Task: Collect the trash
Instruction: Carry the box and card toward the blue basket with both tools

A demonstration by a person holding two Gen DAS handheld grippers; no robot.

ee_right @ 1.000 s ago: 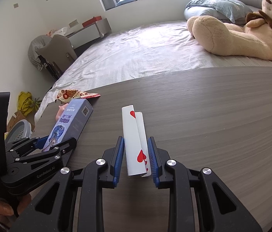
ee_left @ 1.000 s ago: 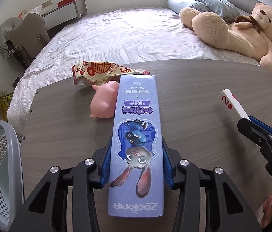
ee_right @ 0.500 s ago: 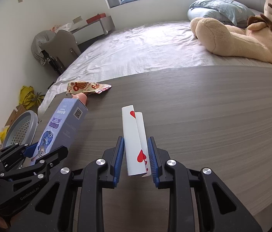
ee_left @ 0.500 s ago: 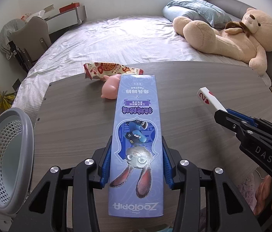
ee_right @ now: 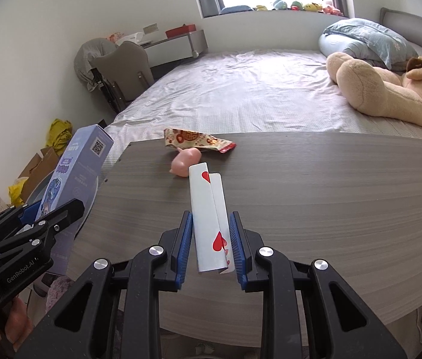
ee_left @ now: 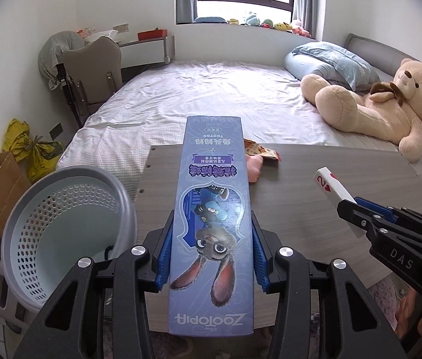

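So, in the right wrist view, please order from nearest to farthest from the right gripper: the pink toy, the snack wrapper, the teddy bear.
From the right gripper:
1. Pink toy, on the table just beyond the held card.
2. Snack wrapper, behind the toy, near the table's far edge.
3. Teddy bear, on the bed, far right.

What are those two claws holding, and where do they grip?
The left gripper clamps the blue Zootopia box by its long sides near one end; the right gripper pinches folded playing cards at their lower end.

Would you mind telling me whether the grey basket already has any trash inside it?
No, the grey basket shows only its bare pale inside, while the blue box sits clamped in the left hand-held gripper.
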